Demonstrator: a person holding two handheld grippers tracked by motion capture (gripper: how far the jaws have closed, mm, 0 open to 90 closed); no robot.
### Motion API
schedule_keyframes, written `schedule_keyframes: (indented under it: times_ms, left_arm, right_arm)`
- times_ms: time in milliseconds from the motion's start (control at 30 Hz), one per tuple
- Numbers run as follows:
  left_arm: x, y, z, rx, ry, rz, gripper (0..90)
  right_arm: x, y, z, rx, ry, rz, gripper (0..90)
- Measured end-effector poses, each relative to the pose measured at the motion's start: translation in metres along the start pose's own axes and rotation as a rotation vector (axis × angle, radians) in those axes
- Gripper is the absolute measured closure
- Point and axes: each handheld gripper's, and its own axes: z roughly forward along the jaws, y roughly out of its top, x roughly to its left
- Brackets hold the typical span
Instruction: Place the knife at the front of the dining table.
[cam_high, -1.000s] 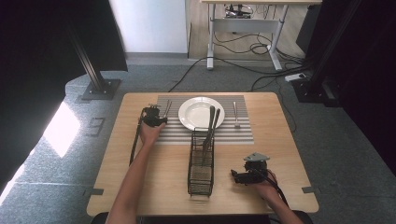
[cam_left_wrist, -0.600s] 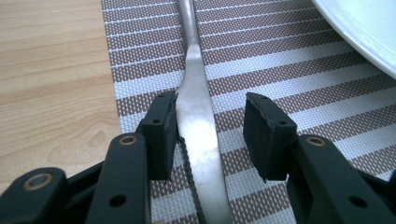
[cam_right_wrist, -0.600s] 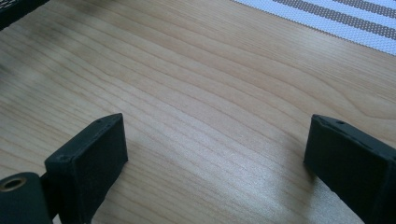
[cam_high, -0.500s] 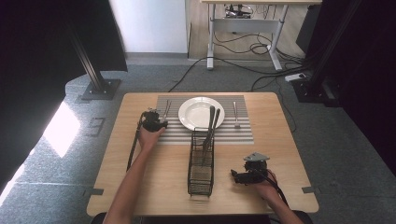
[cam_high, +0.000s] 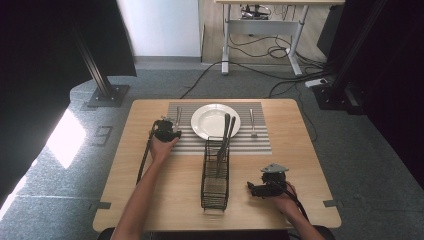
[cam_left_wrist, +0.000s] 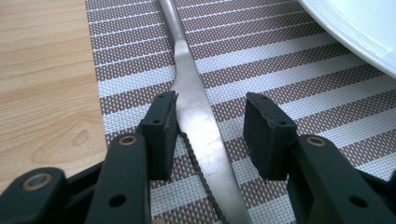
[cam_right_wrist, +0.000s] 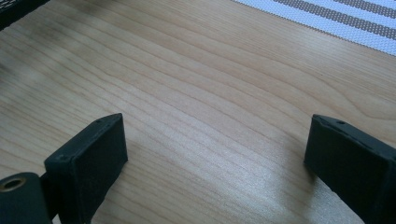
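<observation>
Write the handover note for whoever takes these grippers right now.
Left gripper: jaws open astride the handle of the utensil lying on the striped placemat, left of the white plate; no grip on it.
Right gripper: jaws open, nothing between them, over bare table right of the wire caddy.
Done: one utensil each side of the plate; the right one lies on the mat.
Left: two utensils stand in the caddy, probably next to lay out.

Steel fork (cam_left_wrist: 198, 116) lies flat on the striped placemat (cam_left_wrist: 289, 88), left of the white plate (cam_left_wrist: 359, 32).
</observation>
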Motion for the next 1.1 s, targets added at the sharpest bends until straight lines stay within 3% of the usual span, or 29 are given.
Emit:
schedule_keyframes:
  times_ms: [167, 300, 533, 833, 1100]
  left_arm:
    - [0.003, 0.001, -0.005, -0.016, -0.019, -0.009, 46.7]
    - [0.009, 0.003, -0.022, -0.073, -0.044, -0.027, 42.2]
    - [0.016, -0.003, -0.047, -0.105, -0.107, -0.052, 36.0]
    - [0.013, -0.018, -0.071, -0.110, -0.152, -0.022, 35.1]
    - [0.004, -0.034, -0.102, -0.139, -0.188, 0.030, 34.9]
  right_arm:
    - [0.000, 0.000, 0.000, -0.001, 0.001, 0.000, 5.7]
    - [0.000, 0.000, 0.000, 0.000, 0.000, 0.000, 5.7]
    - [0.000, 0.000, 0.000, 0.000, 0.000, 0.001, 5.6]
    - [0.000, 0.000, 0.000, 0.002, 0.000, 0.001, 5.6]
    - [0.000, 0.000, 0.000, 0.003, 0.002, 0.003, 5.4]
